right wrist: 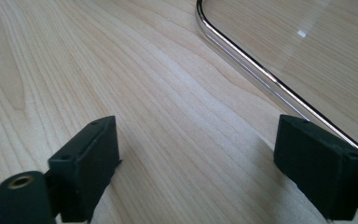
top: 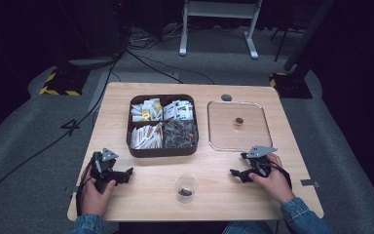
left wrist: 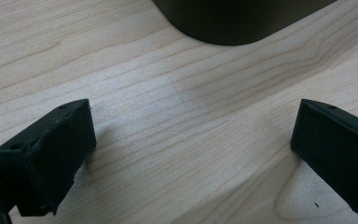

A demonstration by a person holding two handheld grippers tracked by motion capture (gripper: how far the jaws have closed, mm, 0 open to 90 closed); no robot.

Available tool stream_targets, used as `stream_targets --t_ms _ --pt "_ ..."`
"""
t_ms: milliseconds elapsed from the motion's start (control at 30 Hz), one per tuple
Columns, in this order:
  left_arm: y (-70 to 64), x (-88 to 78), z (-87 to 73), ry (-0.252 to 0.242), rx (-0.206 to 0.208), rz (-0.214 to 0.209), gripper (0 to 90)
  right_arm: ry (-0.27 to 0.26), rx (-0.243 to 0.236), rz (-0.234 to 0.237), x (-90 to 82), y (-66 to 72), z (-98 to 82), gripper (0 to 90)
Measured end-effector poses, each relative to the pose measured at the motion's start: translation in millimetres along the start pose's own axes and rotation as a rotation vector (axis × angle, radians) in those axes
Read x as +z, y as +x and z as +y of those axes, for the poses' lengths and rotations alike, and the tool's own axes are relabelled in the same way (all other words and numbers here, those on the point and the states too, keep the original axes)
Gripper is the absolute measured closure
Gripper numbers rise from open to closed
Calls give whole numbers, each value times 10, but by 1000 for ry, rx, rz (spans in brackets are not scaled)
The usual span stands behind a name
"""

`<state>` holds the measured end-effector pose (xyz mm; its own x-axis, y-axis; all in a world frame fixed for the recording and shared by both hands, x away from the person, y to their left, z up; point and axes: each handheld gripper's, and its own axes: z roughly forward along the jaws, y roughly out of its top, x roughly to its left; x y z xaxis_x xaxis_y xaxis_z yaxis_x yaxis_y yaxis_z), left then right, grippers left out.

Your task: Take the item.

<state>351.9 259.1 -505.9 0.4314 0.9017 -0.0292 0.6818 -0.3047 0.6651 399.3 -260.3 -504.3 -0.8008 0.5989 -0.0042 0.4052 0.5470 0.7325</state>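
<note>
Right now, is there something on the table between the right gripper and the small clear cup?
Nothing visible stands between them. The right gripper and the cup have just bare table between them, and its jaws are open.

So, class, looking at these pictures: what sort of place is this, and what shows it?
Probably a lab or recording studio, not a home: a lone wooden table on grey carpet, black curtains around, cables trailing over the floor, and hazard-striped stand bases.

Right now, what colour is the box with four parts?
Dark brown box, seen best in the high view.
</note>
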Motion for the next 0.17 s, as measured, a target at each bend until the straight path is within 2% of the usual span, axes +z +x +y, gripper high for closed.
stream_targets --t_ms 167 --pt "1 2 2 -1 2 0 2 8 2 -7 12 5 10 107"
